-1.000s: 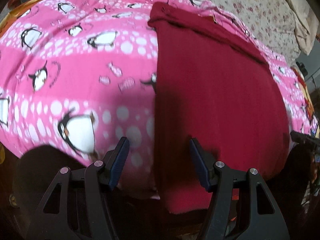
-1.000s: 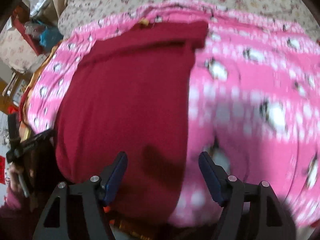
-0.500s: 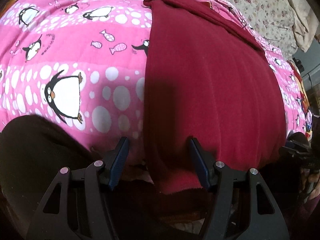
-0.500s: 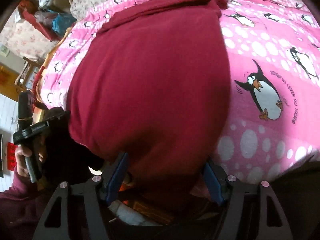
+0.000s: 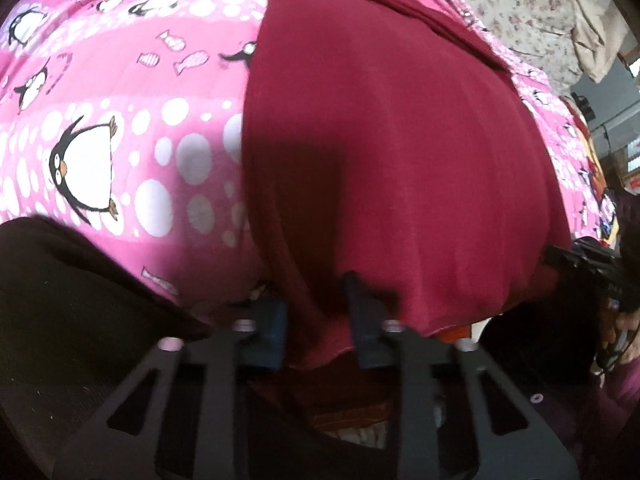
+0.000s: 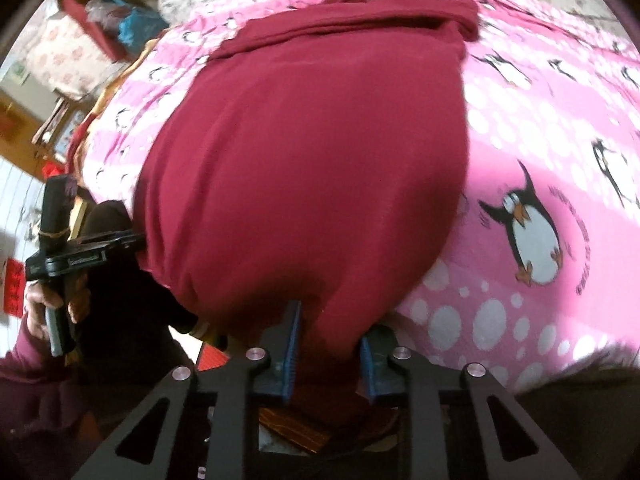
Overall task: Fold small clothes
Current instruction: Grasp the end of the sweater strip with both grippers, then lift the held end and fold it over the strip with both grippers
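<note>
Pink penguin bedding [image 5: 120, 128] covers the bed, with a flowered sheet [image 5: 516, 12] beyond it toward one o'clock. On the bedding lies the dark red garment [image 5: 392, 152], spread flat, its far end already doubled over at twelve o'clock and its near hem hanging off the bed edge at six. Both tools have gone for that hem, one at each near corner, which is where you would take hold to carry the near end up over the far one. The left gripper [image 5: 316, 320] is closing, with a bunch of red cloth between its blue pads. The right gripper [image 6: 328, 344] is closing too, a pleat of the hem gathered between its pads. A hand [image 6: 56, 300] at nine o'clock in the right view holds the other tool's handle.
</note>
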`<state>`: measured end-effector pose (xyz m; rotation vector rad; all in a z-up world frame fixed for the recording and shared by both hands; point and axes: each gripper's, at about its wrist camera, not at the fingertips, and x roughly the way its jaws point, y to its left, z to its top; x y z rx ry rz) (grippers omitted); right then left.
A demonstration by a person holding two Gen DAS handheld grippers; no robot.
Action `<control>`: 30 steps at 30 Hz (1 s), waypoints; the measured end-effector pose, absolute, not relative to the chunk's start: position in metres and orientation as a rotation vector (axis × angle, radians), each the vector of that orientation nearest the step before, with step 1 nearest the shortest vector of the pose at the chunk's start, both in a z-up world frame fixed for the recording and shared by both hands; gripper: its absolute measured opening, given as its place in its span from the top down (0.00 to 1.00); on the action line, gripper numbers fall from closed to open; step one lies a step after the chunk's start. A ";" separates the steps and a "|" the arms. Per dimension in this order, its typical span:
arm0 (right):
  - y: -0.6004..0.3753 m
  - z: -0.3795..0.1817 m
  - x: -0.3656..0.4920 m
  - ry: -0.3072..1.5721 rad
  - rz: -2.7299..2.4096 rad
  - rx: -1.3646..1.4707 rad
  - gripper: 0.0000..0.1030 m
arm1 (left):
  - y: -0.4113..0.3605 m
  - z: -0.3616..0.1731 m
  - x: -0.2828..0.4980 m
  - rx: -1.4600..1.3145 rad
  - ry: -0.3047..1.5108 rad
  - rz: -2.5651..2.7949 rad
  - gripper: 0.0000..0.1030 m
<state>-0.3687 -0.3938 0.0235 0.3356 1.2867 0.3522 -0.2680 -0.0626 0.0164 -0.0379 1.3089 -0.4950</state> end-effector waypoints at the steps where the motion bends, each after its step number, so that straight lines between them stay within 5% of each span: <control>1: -0.393 0.025 -0.367 1.281 0.364 0.331 0.79 | -0.061 0.020 -0.268 -0.045 1.298 -0.501 0.89; 19: -0.451 0.100 -0.270 0.910 0.338 0.608 0.86 | -0.070 0.144 -0.129 -0.241 0.930 -0.501 0.92; 30: -0.504 0.071 -0.140 0.892 0.193 0.720 0.86 | -0.115 0.111 0.012 -0.252 0.961 -0.390 0.93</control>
